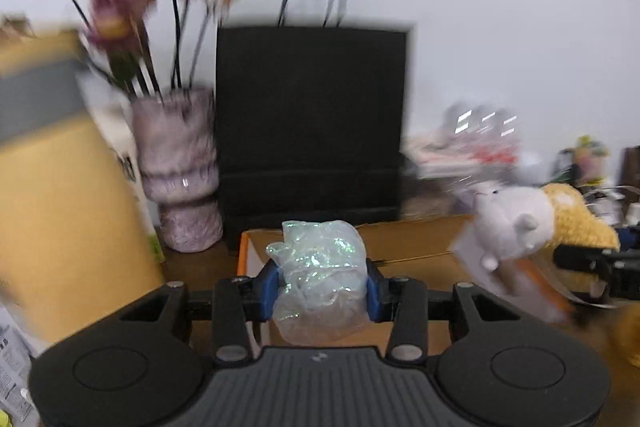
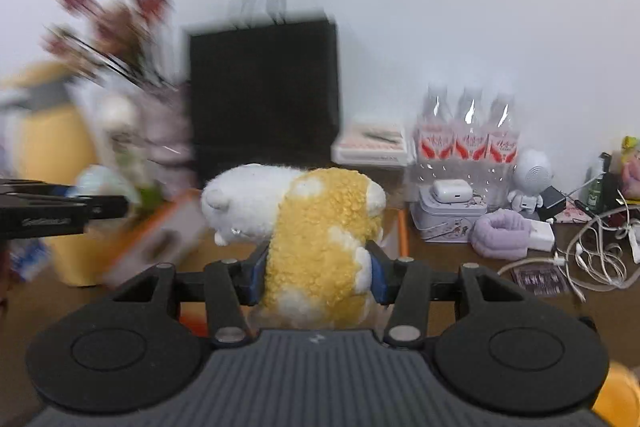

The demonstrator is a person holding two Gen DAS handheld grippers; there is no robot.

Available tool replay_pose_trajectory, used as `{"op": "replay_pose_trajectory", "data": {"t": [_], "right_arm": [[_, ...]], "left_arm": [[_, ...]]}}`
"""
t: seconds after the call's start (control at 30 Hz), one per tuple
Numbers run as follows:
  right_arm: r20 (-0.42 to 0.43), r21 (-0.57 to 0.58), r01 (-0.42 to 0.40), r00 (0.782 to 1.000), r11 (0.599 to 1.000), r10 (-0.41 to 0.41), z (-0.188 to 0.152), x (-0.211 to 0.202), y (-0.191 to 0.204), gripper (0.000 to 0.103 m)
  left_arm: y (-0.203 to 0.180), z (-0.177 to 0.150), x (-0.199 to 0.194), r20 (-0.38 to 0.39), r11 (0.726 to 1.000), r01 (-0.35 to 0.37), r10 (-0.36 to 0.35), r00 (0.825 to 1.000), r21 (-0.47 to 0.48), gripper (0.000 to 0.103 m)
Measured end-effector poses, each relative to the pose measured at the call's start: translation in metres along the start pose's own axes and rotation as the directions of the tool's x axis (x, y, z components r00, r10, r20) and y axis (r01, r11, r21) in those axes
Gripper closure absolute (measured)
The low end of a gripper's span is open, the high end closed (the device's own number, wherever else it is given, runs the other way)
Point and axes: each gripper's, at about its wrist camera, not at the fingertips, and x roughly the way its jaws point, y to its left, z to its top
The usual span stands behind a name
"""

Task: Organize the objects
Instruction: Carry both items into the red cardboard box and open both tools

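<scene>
My left gripper (image 1: 322,289) is shut on a crumpled iridescent plastic bundle (image 1: 320,279), which hangs over an open cardboard box (image 1: 404,247) with an orange edge. My right gripper (image 2: 316,275) is shut on a white and yellow plush toy (image 2: 308,223), gripped round its yellow body with the white head sticking out to the left. That plush toy (image 1: 532,227) also shows at the right of the left wrist view, beside the box. The left gripper's arm (image 2: 60,211) enters the right wrist view from the left.
A black paper bag (image 1: 312,123) stands against the white wall behind the box. A purple vase (image 1: 180,179) with flowers and a yellow container (image 1: 60,187) are to its left. Water bottles (image 2: 468,135), a tin (image 2: 448,219), a small white robot figure (image 2: 532,183) and cables (image 2: 592,255) crowd the right.
</scene>
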Motion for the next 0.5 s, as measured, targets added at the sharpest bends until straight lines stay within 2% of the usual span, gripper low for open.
{"op": "replay_pose_trajectory", "data": {"t": [0.07, 0.1, 0.23, 0.3, 0.33, 0.37, 0.4, 0.43, 0.5], "right_arm": [[-0.093, 0.014, 0.009, 0.996, 1.000, -0.008, 0.011, 0.058, -0.006, 0.054], [-0.132, 0.019, 0.020, 0.991, 1.000, -0.017, 0.013, 0.084, -0.008, 0.054], [-0.186, -0.045, 0.101, 0.977, 0.994, -0.108, 0.008, 0.143, -0.005, 0.052], [-0.220, -0.070, 0.126, 0.966, 0.990, -0.139, 0.001, 0.162, -0.004, 0.040], [-0.218, -0.093, 0.145, 0.962, 0.985, -0.163, -0.001, 0.168, -0.002, 0.025], [-0.208, -0.115, 0.161, 0.961, 0.980, -0.182, -0.005, 0.170, -0.001, 0.018], [-0.200, -0.124, 0.144, 0.966, 0.982, -0.167, -0.009, 0.171, -0.001, 0.016], [-0.210, -0.132, 0.127, 0.966, 0.983, -0.153, -0.012, 0.174, -0.002, 0.015], [-0.217, -0.144, 0.113, 0.966, 0.983, -0.143, -0.012, 0.174, -0.001, 0.014]], "left_arm": [[0.010, 0.006, 0.046, -0.054, 1.000, 0.001, -0.002, 0.999, -0.027, 0.061], [0.015, 0.007, 0.064, -0.064, 0.999, 0.003, -0.005, 0.998, -0.043, 0.058], [0.024, 0.005, 0.119, -0.200, 0.999, -0.018, 0.009, 0.980, -0.045, 0.055], [0.022, 0.001, 0.129, -0.231, 1.000, -0.018, 0.013, 0.973, -0.019, 0.045], [0.019, -0.003, 0.133, -0.250, 1.000, -0.017, 0.019, 0.968, 0.007, 0.042], [0.014, -0.005, 0.132, -0.252, 0.999, -0.018, 0.027, 0.967, 0.039, 0.042], [0.012, -0.007, 0.130, -0.259, 0.998, -0.015, 0.029, 0.965, 0.058, 0.038], [0.008, -0.009, 0.130, -0.294, 0.998, -0.004, 0.025, 0.955, 0.070, 0.036], [0.000, -0.013, 0.136, -0.376, 0.994, 0.027, 0.014, 0.927, 0.105, 0.036]]}}
